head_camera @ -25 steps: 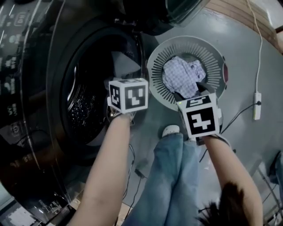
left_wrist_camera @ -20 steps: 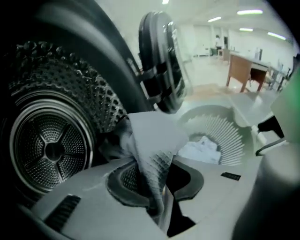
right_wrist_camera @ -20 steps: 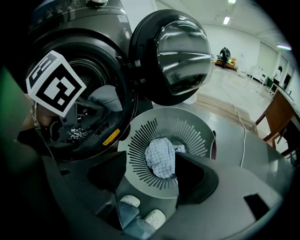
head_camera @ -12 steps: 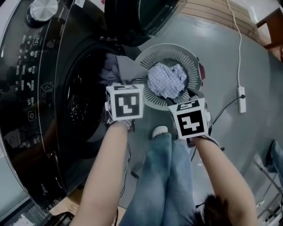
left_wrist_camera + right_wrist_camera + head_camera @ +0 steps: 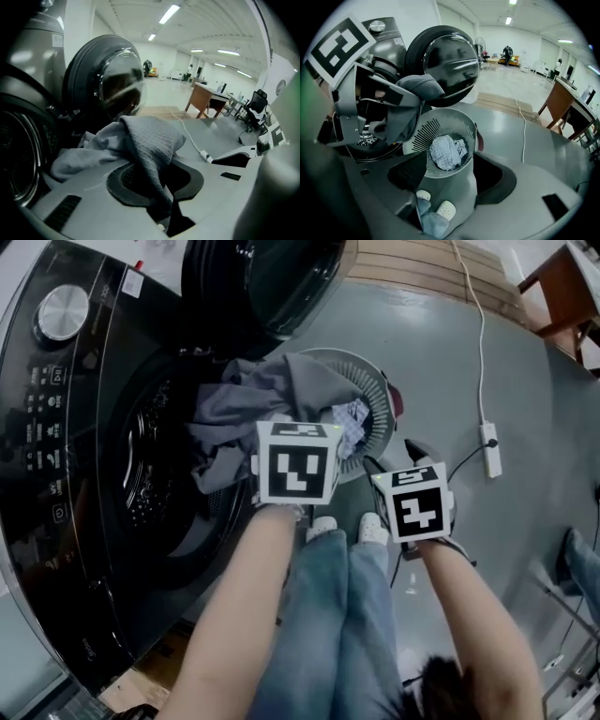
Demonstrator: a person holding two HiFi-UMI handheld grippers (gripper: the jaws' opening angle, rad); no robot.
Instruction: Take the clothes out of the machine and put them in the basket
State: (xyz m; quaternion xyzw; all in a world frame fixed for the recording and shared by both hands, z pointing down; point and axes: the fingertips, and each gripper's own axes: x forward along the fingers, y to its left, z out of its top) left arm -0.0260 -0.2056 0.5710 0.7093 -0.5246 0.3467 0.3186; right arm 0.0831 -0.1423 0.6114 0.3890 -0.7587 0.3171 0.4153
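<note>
Now the left gripper [image 5: 158, 187] is clamping its jaws on a fold of the grey garment [image 5: 272, 395], and the cloth is trailing from the pinch back toward the drum [image 5: 155, 474] of the machine [image 5: 56, 456]. Gripping a single fold is probably letting the rest hang free, so it is sliding out of the opening without snagging. The gripper is pointing steeply down and sitting high enough that the bulk is hanging clear of the floor [image 5: 441, 343]. The garment is spreading between the drum mouth and the basket [image 5: 380, 395], hiding the near part of the rim, but it is not lying inside yet. A checked cloth [image 5: 447, 152] is already lying in the basket. The door [image 5: 272, 277] is standing wide open above, out of the path. The right gripper [image 5: 450, 178] is holding nothing, its jaws standing apart, and it is hovering over the person's shoes [image 5: 373, 529], beside the basket. I judge it is waiting there to guide or catch the loose end.

Compared with a second ago, the garment is now showing outside the machine, where earlier the left gripper was only reaching at the drum mouth and the whole basket rim was showing. The left gripper is now sitting closer to the basket, and the right one is drawn back from the rim toward the feet. More of the machine's top panel is also showing
</note>
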